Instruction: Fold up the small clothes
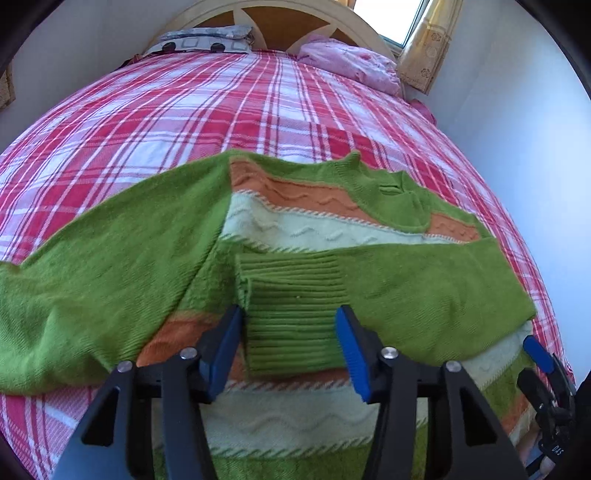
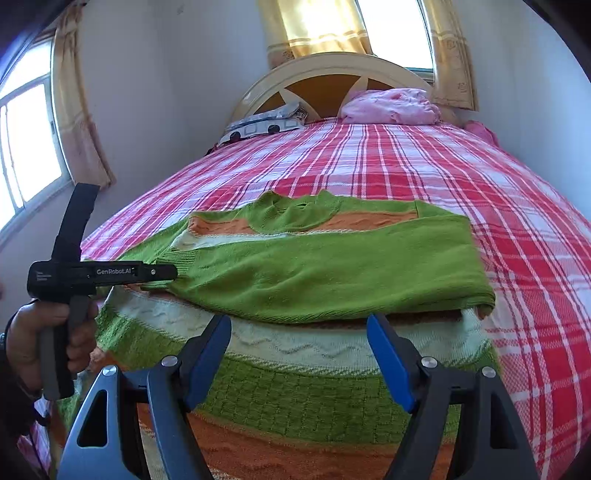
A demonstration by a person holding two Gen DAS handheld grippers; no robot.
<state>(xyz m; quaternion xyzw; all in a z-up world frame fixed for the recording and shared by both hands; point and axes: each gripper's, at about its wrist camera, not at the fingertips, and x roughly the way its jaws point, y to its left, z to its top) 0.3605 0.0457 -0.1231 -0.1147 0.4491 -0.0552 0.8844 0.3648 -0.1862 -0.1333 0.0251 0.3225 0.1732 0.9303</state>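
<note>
The sweater (image 1: 295, 229) lies flat on the bed (image 1: 184, 110), with its green collar (image 1: 391, 188) pointing toward the headboard (image 1: 266, 22). It is knitted in green, orange and pale cream stripes with wavy lines. One green sleeve (image 1: 424, 288) is folded across the body, and its ribbed cuff (image 1: 291, 317) rests near the middle of the chest. The other sleeve (image 1: 92, 288) spreads outward to the side on the bedcover.

The left claw (image 1: 290, 347) is wide open. Its two blue fingers stand on each side of the ribbed cuff, just beside it, and they do not press it; I cannot tell whether the tips touch the knit below. In the right wrist view this same tool (image 2: 99, 273) is seen from the side, with the person's left hand (image 2: 44, 339) around its grip.

The right claw (image 2: 299, 347) is wide open too and holds nothing. It hovers over the lower part of the sweater (image 2: 295, 387), near the hem, below the folded sleeve (image 2: 332, 273). A small part of it shows at the right edge of the left wrist view (image 1: 539, 354).

The bedcover is checked in red, pink and white. At the headboard lie a pink pillow (image 2: 391, 107) and a grey patterned pillow (image 2: 266, 122). Yellow curtains (image 2: 325, 29) hang at the window behind the bed.
</note>
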